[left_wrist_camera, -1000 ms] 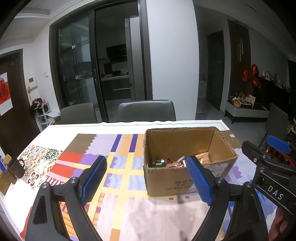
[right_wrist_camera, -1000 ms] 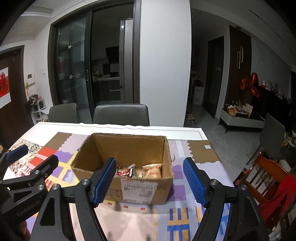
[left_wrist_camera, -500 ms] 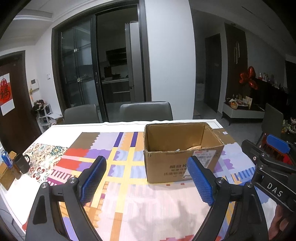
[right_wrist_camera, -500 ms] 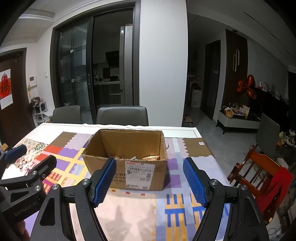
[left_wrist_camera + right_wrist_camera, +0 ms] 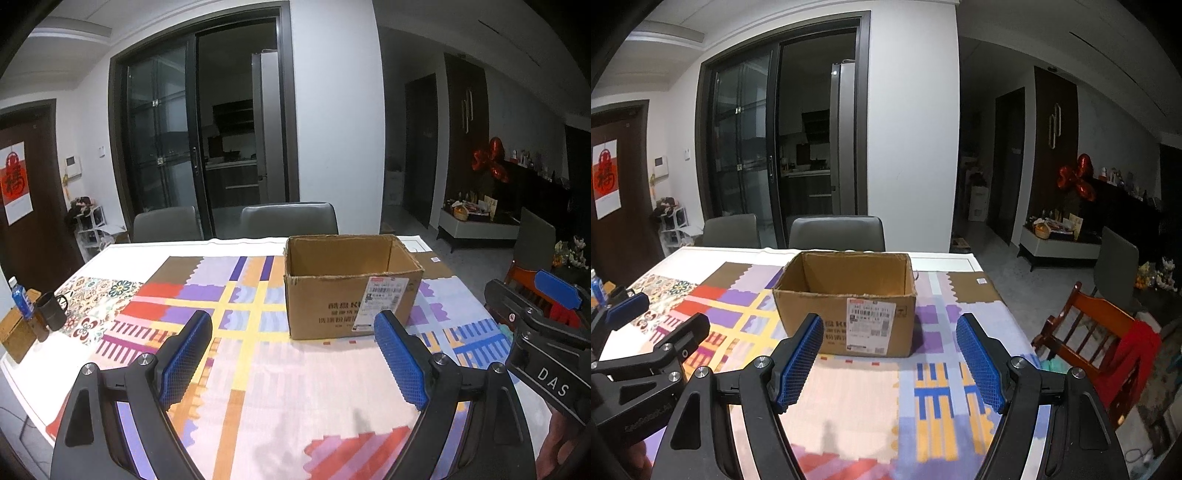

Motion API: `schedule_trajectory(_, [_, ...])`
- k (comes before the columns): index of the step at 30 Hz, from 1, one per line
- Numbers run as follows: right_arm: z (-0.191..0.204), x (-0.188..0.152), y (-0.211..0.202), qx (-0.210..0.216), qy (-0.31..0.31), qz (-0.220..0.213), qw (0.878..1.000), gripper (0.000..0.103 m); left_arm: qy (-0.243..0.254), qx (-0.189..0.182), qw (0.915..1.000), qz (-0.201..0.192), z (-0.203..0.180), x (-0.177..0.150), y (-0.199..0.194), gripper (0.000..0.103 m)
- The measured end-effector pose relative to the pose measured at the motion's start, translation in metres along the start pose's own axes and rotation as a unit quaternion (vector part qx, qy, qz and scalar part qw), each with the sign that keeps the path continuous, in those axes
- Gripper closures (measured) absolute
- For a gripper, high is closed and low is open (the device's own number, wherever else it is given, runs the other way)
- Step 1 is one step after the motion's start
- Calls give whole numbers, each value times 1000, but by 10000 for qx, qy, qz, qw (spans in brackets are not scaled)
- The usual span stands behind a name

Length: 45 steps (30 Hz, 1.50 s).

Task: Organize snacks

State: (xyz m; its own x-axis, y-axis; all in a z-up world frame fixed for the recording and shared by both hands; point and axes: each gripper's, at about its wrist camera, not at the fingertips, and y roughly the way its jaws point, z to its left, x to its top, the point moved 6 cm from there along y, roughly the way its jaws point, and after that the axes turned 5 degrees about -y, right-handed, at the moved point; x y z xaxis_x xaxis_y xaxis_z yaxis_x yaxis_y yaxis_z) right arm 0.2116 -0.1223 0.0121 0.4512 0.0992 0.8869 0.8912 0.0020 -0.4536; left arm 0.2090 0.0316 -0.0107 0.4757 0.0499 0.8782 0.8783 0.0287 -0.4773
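Box [image 5: 846, 319] shipping label illegible; gripper [image 5: 537, 334] marked "DAS".

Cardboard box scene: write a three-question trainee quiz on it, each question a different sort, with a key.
1. True or false: the left gripper holds a snack between its fingers.
2. Multiple choice: the white shipping label on the cardboard box is on (A) the side facing the grippers, (B) the far inner wall, (C) a top flap.
3. Fill in: the box stands on a patchwork ____ that covers the table.

Key:
1. False; both the left gripper and the right gripper are open with nothing between the fingers.
2. A.
3. Tablecloth.
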Motion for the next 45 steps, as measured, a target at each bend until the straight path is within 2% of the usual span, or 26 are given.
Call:
schedule_trajectory(9, [-1, -24, -43, -60, 41, 6, 10000, 28, 31, 27, 10000, 73, 5, -24, -32, 9])
schedule_trajectory(14, [-6, -35, -60, -72, 134, 63, 9999, 24, 44, -23, 9999, 92, 3, -33, -48, 8])
schedule_trajectory(22, [-7, -53, -84, -88, 84, 139, 9998, 24, -12, -30, 9997, 260, 5, -56, -63, 6])
schedule_trajectory(25, [-9, -61, -91, -102, 87, 198, 9997, 24, -37, -20, 9997, 242, 7, -61, -70, 3])
schedule_trajectory(33, [-10, -80, -109, -96, 114, 287, 9995, 24, 5, -67, 9998, 179, 7, -71, -90, 3])
schedule_trajectory(45, [-15, -91, -129, -197, 145, 257, 9994, 20, -12, 26, 9998, 195, 13, -84, -107, 1])
